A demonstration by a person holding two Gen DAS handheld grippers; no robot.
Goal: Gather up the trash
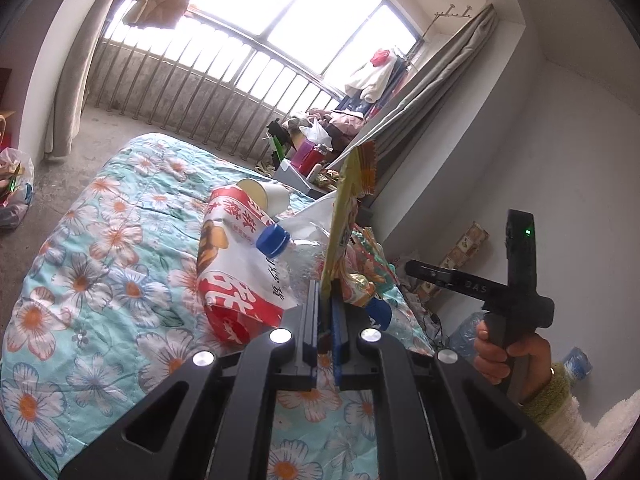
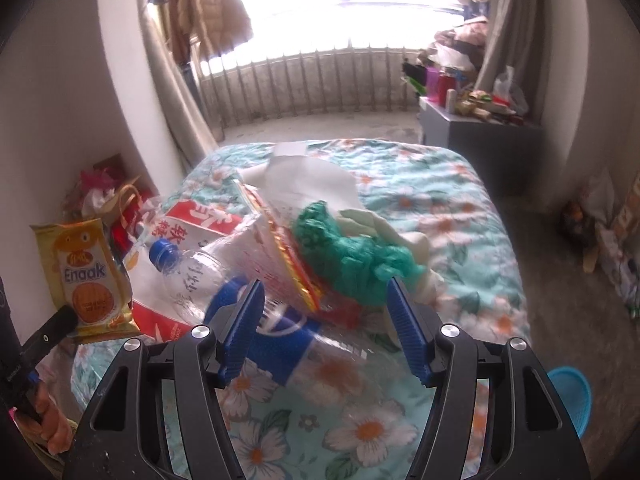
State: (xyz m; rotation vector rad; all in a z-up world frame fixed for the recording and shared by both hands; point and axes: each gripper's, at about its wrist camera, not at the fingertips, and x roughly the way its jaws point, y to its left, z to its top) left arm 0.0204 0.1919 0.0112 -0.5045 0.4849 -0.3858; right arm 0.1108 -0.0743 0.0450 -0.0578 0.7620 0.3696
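My left gripper [image 1: 325, 292] is shut on a yellow snack wrapper [image 1: 347, 208] and holds it upright above the bed; the wrapper also shows in the right wrist view [image 2: 86, 276]. A trash pile lies on the floral quilt [image 1: 100, 272]: a red and white bag [image 1: 236, 276], a clear bottle with a blue cap [image 1: 274, 242], a paper cup [image 1: 266, 196]. My right gripper [image 2: 326, 304] is open over a clear bottle with a blue label [image 2: 288, 340]. Behind it lie a green plastic bag [image 2: 352, 248], a red-edged wrapper [image 2: 288, 256] and white tissue [image 2: 308, 176].
A grey nightstand [image 2: 472, 136] with clutter stands at the bed's far right. A blue basket [image 2: 572, 396] sits on the floor at the right. Bags lie on the floor at the bed's left [image 2: 108, 200]. Window bars [image 1: 192, 92] and curtains are beyond the bed.
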